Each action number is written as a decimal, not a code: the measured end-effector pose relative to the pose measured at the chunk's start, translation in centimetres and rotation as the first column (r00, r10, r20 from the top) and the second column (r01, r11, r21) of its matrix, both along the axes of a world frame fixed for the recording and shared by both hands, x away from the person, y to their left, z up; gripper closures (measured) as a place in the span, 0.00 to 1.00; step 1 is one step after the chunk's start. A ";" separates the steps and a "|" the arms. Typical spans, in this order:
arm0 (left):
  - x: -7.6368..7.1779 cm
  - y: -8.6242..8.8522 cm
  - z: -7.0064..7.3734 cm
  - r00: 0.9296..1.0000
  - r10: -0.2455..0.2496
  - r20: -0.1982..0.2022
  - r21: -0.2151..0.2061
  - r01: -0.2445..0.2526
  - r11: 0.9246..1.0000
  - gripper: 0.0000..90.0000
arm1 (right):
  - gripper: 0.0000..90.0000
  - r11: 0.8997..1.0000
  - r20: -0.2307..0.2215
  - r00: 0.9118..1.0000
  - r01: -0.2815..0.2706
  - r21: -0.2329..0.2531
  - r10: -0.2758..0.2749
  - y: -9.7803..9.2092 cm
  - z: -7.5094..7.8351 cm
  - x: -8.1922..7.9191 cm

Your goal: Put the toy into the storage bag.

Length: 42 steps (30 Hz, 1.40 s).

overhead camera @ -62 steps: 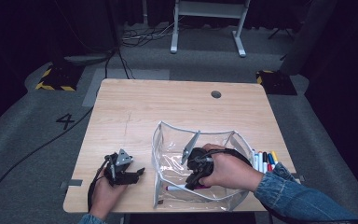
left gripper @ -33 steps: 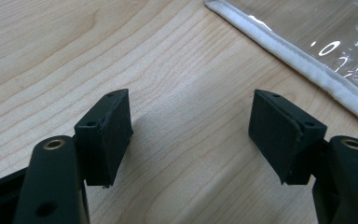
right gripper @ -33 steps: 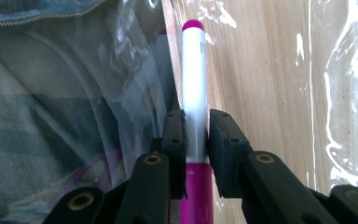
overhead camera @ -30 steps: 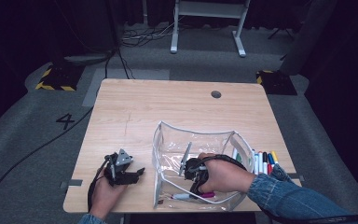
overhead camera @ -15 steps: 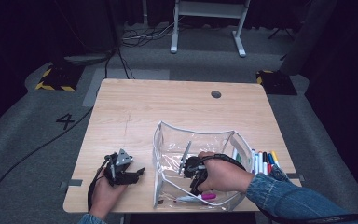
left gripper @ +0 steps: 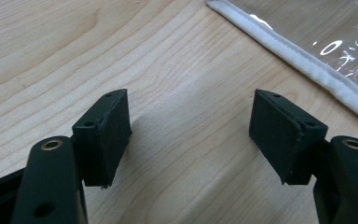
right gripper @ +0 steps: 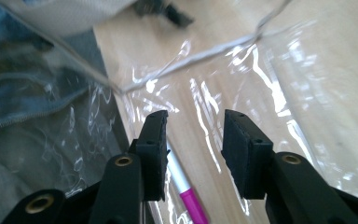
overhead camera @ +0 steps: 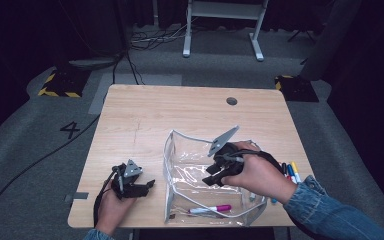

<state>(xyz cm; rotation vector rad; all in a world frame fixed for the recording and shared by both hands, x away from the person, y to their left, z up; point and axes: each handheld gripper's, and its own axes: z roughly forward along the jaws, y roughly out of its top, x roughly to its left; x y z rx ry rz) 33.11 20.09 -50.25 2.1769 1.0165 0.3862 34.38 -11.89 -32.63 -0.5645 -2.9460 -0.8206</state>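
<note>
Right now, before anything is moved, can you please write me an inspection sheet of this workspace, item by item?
Surface: wooden table, with a round hole near its far edge.
Job's things: clear plastic pouch, open, with a pink-capped marker lying inside it near the front.
Clutter: several markers lying on the table just right of the pouch.
Grippers: left gripper open, low over bare wood beside the pouch; right gripper open, inside the pouch, above the marker.
Cables: one black cable running across the floor at left.
Surroundings: grey carpet, a white stand behind the table, a floor marking "4".
</note>
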 end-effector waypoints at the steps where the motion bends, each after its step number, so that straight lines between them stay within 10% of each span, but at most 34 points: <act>1: 0.0 0.0 0.0 1.000 0.010 0.000 -0.007 -0.010 1.000 0.33 | 0.66 0.999 0.008 1.000 0.022 0.025 -0.022 -0.5 0.5 0.0; 14: 0.2 0.8 0.0 0.999 0.034 -0.003 0.001 -0.034 0.999 0.32 | 0.65 0.961 0.095 0.977 0.165 0.220 -0.189 -8.4 5.0 -1.0; 26: 0.4 0.7 -0.1 0.999 0.044 0.002 -0.005 -0.044 0.999 0.32 | 0.69 0.908 0.125 0.923 0.324 0.267 -0.365 -17.1 5.4 -1.1; 34: 0.4 0.7 -0.1 0.999 0.045 0.002 -0.005 -0.045 0.999 0.32 | 0.61 0.853 0.150 0.852 0.459 0.249 -0.502 -21.8 3.2 -0.5; 42: 0.4 0.7 -0.1 0.999 0.045 0.002 -0.005 -0.045 0.999 0.32 | 0.60 0.778 0.177 0.761 0.589 0.218 -0.625 -26.0 -0.1 0.1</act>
